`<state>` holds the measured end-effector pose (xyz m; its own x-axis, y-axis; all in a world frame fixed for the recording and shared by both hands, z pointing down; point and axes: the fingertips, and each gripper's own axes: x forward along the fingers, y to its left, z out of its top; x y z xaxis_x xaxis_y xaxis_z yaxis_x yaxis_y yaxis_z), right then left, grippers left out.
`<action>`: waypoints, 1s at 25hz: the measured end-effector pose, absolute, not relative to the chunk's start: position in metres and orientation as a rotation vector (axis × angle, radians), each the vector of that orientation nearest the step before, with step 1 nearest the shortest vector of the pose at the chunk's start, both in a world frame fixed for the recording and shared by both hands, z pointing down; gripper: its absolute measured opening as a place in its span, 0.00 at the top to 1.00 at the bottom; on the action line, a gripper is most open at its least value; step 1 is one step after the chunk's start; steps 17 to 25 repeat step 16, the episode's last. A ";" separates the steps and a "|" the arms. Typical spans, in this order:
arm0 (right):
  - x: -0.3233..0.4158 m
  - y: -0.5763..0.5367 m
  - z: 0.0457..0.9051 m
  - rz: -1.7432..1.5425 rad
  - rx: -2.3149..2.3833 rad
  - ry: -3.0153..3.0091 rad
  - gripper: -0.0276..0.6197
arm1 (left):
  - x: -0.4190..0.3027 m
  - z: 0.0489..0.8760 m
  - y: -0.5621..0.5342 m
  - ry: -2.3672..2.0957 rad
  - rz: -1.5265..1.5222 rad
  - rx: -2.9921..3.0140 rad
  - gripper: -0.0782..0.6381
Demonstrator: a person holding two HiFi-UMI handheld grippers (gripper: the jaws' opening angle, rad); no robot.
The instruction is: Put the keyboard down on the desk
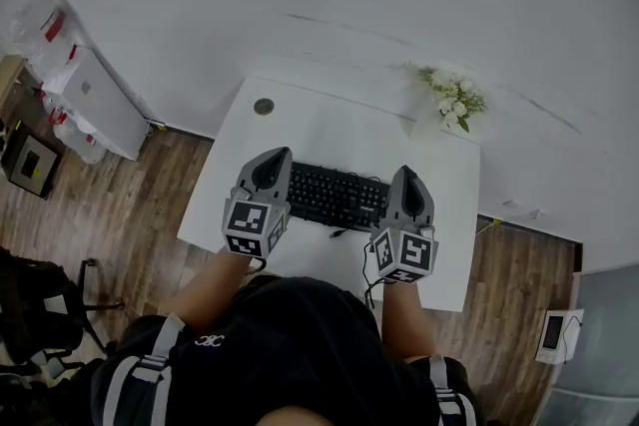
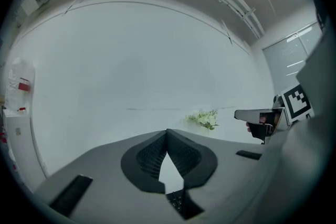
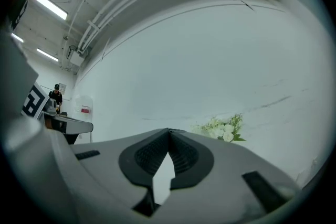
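At the far left of the head view, plastic bags and a white case lean by the wall, with a black chair in the lower left. On the white desk, a small round disc sits near the upper-left corner. The left gripper rests at the left end of the black keyboard, which lies flat at the desk's middle. In the left gripper view its jaws are pressed together at the tips, pinching nothing, with keys showing below them. The right gripper stands at the keyboard's right end, jaws likewise together. A cable trails toward the person. White flowers occupy the upper-right corner, well apart from the keyboard.
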<state>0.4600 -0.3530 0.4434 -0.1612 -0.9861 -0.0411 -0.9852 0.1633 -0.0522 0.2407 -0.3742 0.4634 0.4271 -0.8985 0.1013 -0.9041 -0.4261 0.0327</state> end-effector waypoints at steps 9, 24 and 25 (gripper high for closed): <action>0.452 -0.354 0.441 -0.002 -1.967 2.356 0.95 | 0.242 0.465 -0.371 -1.626 0.139 2.597 0.89; 0.451 -0.354 0.449 -0.027 -1.967 2.369 0.95 | 0.241 0.470 -0.371 -1.625 0.158 2.594 0.89; 0.451 -0.354 0.449 -0.027 -1.967 2.369 0.95 | 0.241 0.470 -0.371 -1.625 0.158 2.594 0.89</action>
